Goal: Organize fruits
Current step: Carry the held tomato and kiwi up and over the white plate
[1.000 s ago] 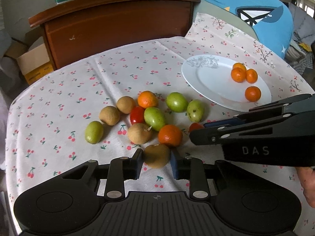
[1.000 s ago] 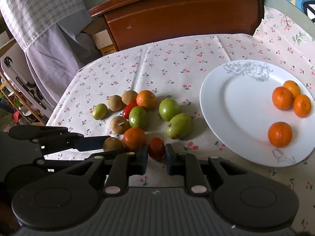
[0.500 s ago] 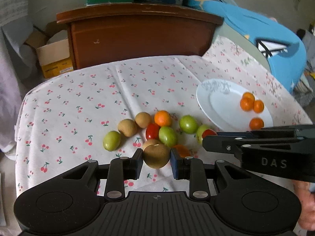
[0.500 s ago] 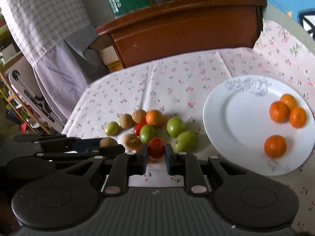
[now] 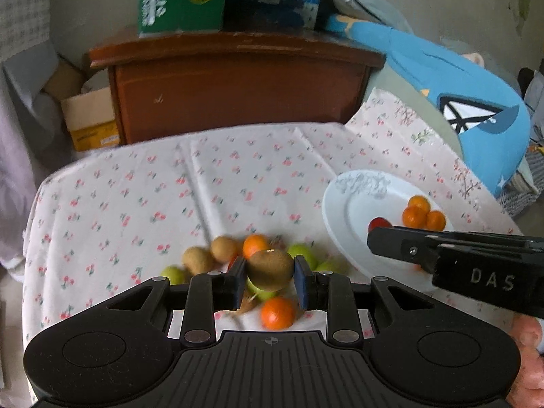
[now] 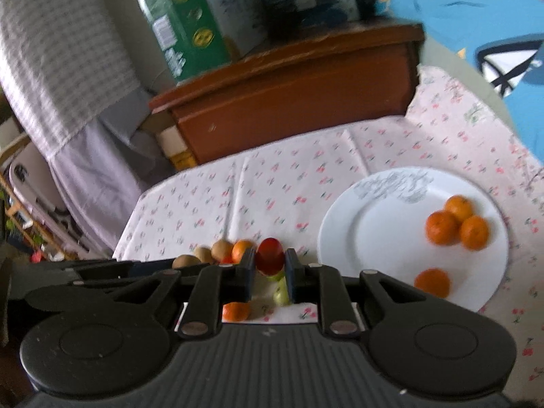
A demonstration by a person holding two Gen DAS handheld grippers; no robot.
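My left gripper point(image 5: 269, 272) is shut on a brown kiwi point(image 5: 270, 268) and holds it above the fruit pile point(image 5: 238, 258) on the cherry-print tablecloth. My right gripper point(image 6: 270, 265) is shut on a red tomato point(image 6: 270, 255) and holds it raised, left of the white plate point(image 6: 374, 238). The plate holds several oranges point(image 6: 442, 227). In the left wrist view the right gripper point(image 5: 377, 234) reaches over the plate point(image 5: 350, 210) with the tomato point(image 5: 377, 222) at its tip. Green fruits, brown fruits and oranges lie in the pile.
A brown wooden headboard point(image 5: 238, 88) stands behind the table, with a green box point(image 5: 180, 0) on top. A blue cushion point(image 5: 476, 102) lies at the right. A cardboard box point(image 5: 88, 119) sits at the left. A checked cloth point(image 6: 61, 68) hangs at the left.
Both grippers have lifted higher off the table with their fruit. The right gripper has carried the tomato rightward to the plate.
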